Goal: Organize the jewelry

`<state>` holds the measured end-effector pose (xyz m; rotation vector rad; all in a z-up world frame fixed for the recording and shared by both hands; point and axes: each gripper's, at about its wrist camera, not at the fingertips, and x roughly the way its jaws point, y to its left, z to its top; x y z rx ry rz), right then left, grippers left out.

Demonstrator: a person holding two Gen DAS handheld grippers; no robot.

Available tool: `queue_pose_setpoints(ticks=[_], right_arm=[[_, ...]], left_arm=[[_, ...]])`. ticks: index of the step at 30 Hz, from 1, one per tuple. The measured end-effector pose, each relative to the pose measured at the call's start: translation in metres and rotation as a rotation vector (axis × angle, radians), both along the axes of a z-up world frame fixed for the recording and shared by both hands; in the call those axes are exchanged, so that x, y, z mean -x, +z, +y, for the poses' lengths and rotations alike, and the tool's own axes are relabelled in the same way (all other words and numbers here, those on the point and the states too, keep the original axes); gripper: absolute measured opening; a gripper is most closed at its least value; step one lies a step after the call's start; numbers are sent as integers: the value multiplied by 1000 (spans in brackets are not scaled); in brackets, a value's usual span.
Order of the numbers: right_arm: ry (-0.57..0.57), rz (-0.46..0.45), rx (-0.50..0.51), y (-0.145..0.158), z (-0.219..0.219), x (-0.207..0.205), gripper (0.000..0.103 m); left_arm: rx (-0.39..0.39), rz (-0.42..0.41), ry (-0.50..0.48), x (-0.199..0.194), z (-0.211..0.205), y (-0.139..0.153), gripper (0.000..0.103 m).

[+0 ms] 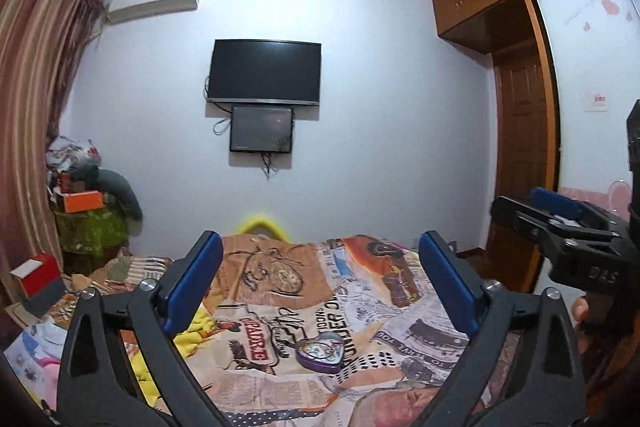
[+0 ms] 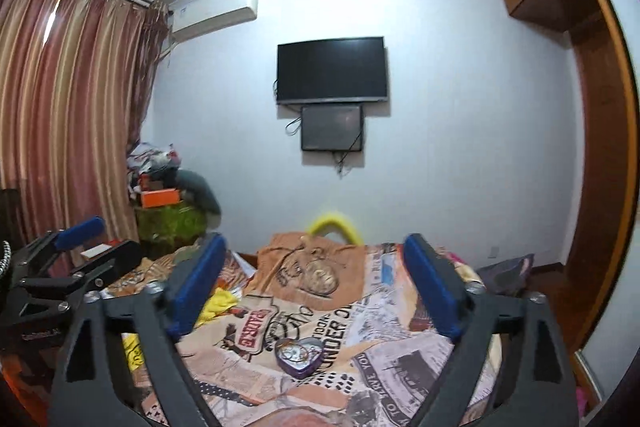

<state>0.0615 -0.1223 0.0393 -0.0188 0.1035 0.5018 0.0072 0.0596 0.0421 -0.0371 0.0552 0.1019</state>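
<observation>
Heart tin [image 1: 320, 351]: on the bedspread [image 1: 280, 387], light, rigid, slippery; grip by its side walls
Left gripper [image 1: 320, 287]: wide open, empty
Right gripper [image 2: 316, 287]: wide open, empty, above tin

Dim indoor light, bluish cast; soft blur overall, heavy fisheye bend + dark vignette at edges.
</observation>
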Motion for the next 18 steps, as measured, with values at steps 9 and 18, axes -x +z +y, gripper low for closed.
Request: queue_pose_setpoints(ticks=[9,18], right_arm=[[-39,5,3,-2,-2,6,102],[-30,16,2,-9,-17,23,102]], left_arm=[[24,13,26,6,0,-7,101],[-16,22,33,6,-9,-12,102]])
